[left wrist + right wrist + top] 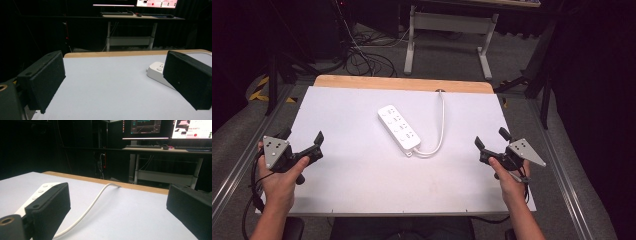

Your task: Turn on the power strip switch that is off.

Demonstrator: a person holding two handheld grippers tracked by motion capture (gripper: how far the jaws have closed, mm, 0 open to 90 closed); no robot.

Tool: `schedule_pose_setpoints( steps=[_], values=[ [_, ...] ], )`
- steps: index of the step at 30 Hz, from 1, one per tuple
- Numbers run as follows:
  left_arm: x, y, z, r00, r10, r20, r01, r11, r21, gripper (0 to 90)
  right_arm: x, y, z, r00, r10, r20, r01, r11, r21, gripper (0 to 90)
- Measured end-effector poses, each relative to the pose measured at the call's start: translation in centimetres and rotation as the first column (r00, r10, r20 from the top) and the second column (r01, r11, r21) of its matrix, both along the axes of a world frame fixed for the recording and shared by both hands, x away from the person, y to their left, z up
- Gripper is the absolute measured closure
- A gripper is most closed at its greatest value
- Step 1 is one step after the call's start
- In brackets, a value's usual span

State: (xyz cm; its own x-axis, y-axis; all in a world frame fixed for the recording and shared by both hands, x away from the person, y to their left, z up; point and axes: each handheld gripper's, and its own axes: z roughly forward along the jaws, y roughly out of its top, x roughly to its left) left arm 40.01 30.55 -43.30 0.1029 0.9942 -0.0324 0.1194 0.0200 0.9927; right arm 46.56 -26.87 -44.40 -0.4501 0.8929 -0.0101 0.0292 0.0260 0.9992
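Grippers sit at opposite edges of the white table (362,200) in the high view: the left gripper (304,145) near the left edge and the right gripper (493,140) near the right edge, each with its jaws spread wide and nothing between them. A white power strip (398,127) lies well apart from both, at the middle of the table, angled from far left to near right, and its white cable (441,125) loops from the near end and runs back to a hole at the wooden far edge. From the left gripper view, the two black jaws stand far apart over bare tabletop, with one end of the power strip (156,71) showing beside the right-hand jaw. From the right gripper view, the jaws are likewise wide and empty; the strip (40,192) lies beyond the left-hand jaw, and the cable (92,207) curves across the table between them. The step in hand looks like an approach to the strip (neither tool touches it). To do it well, I would close in on its long sides squarely and keep the jaws clear of the cable loop.
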Motion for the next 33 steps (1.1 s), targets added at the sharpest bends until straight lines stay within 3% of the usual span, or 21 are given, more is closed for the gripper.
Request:
schedule_pose_setpoints(
  steps=[7, 15, 27, 33],
  values=[
    [0.07, -0.06, 0.00, 1.0000, 0.010, -0.001, -0.010, 1.0000, 0.000, 12.3, 0.03, 0.03, -0.01, 1.0000, 0.001, -0.001, -0.001, 1.000, -0.003, 5.9],
    [-0.08, -0.05, 0.08, 1.0000, 0.009, -0.004, -0.009, 0.9998, 0.017, 38.7, 0.05, 0.16, -0.04, 1.0000, 0.007, -0.004, -0.007, 1.000, -0.006, 6.5],
    [-0.15, -0.11, 0.12, 1.0000, -0.007, 0.001, 0.007, 0.9993, 0.036, 61.0, 0.09, 0.24, -0.04, 0.9999, 0.009, -0.011, -0.009, 1.000, -0.002, 7.3],
    [-0.18, 0.18, 0.28, 0.9983, -0.054, -0.023, 0.054, 0.9983, 0.023, 84.2, 0.04, 0.23, 0.00, 0.9999, 0.011, -0.008, -0.011, 1.000, -0.002, 7.9]
  ],
)
